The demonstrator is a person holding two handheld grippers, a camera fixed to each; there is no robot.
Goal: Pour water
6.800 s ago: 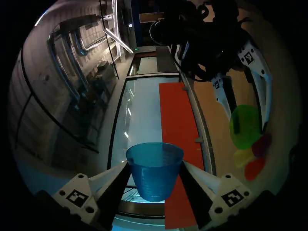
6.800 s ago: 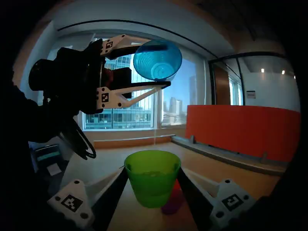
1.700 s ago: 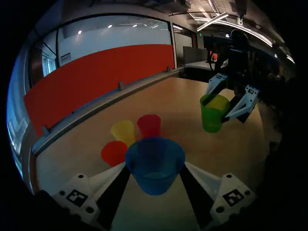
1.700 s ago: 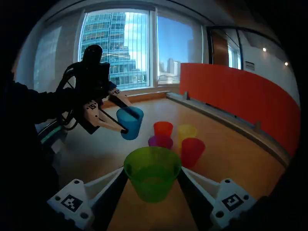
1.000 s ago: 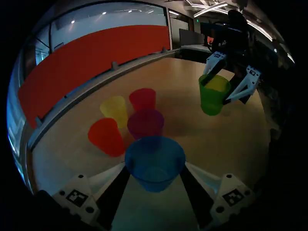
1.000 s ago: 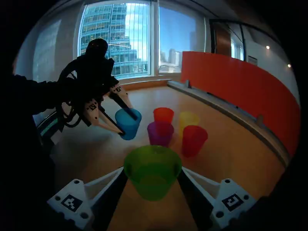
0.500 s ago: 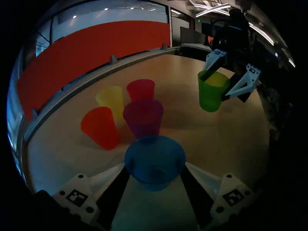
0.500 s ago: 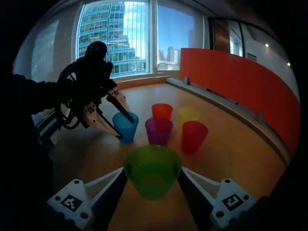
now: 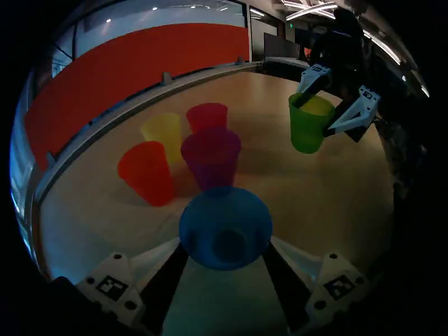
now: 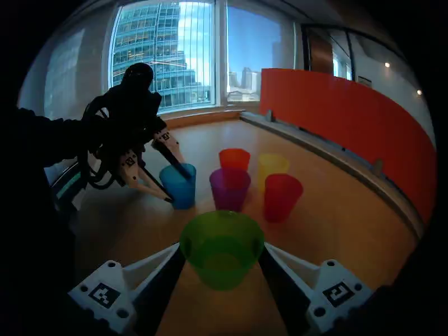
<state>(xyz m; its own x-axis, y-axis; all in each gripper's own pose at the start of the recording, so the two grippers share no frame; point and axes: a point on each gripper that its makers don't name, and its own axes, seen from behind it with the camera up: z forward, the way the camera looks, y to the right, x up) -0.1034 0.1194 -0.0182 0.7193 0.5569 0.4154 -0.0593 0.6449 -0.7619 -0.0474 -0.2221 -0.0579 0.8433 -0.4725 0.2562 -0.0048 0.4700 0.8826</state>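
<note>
The left gripper view is dim and blue-tinted, lit by ceiling strips (image 9: 305, 4) beyond the bench's (image 9: 336, 185) far edge. The right gripper view is brighter, daylight from the windows (image 10: 165, 56) turning the person's arm (image 10: 50, 134) into a silhouette. Both bow straight lines toward their rims, and the blue cup (image 9: 225, 228) and green cup (image 10: 222, 249) nearest the lenses look soft.

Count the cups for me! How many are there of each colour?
Blue cup: 1
Green cup: 1
Purple cup: 1
Orange cup: 1
Yellow cup: 1
Red cup: 1
Total: 6 cups
</note>
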